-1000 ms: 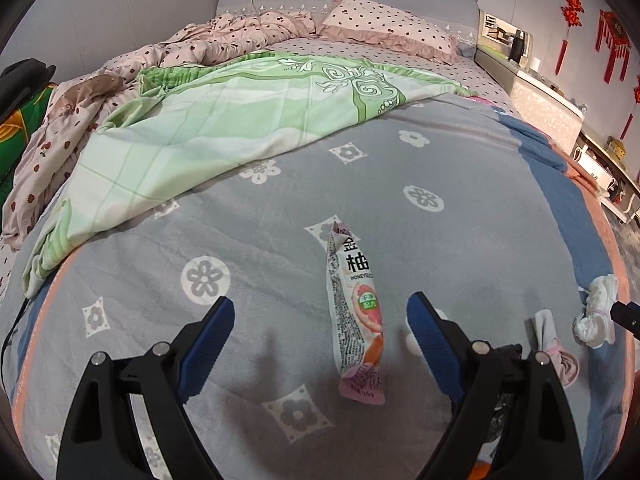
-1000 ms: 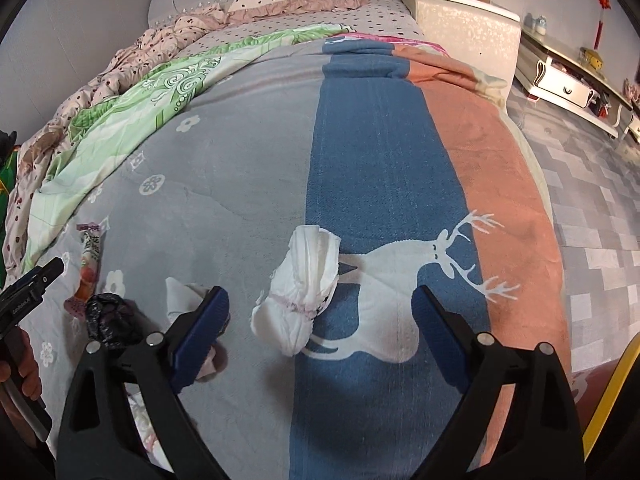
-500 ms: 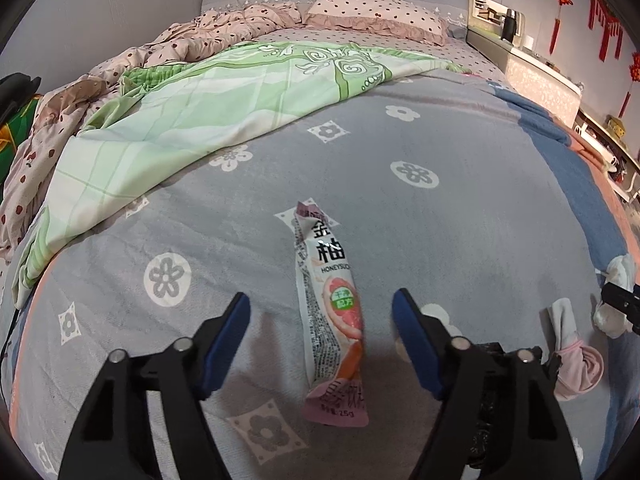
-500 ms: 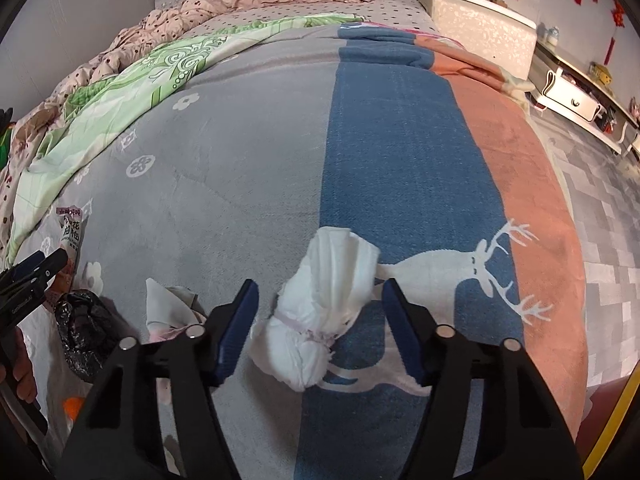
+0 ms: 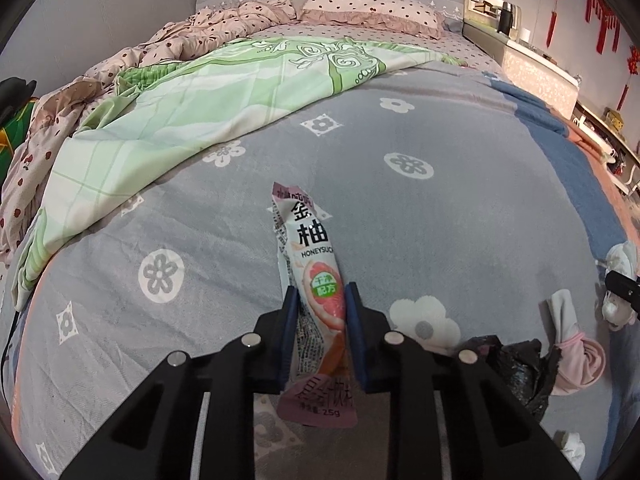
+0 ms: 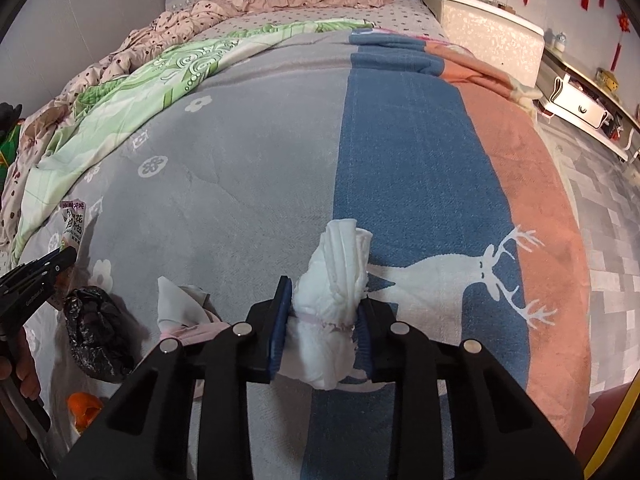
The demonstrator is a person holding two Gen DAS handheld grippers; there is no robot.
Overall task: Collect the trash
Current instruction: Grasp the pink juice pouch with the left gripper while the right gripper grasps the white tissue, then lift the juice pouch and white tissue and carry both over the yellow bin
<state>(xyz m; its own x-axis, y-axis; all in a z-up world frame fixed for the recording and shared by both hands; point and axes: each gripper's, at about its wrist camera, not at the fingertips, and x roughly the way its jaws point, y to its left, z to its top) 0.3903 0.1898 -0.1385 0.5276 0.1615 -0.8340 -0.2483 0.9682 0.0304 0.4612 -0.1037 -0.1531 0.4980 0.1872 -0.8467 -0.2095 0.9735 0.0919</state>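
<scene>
My left gripper (image 5: 318, 294) is shut on a long pink and white snack wrapper (image 5: 310, 256) lying on the grey flowered blanket (image 5: 460, 216). My right gripper (image 6: 324, 292) is shut on a rolled white diaper (image 6: 334, 280) on the blue stripe of the blanket. The wrapper (image 6: 72, 226) and the left gripper (image 6: 36, 280) show at the left edge of the right wrist view. The diaper (image 5: 620, 260) shows at the right edge of the left wrist view.
A crumpled black bag (image 5: 516, 368) and a pink and white wad (image 5: 576, 356) lie between the grippers; they also show in the right wrist view as the bag (image 6: 96, 332) and the wad (image 6: 182, 308). An orange scrap (image 6: 82, 408) lies nearby. Green sheet (image 5: 200, 100), pillows behind, floor on the right.
Both grippers moved forward and down and closed: the left on the snack wrapper, the right on the rolled diaper. Both were open earlier.
</scene>
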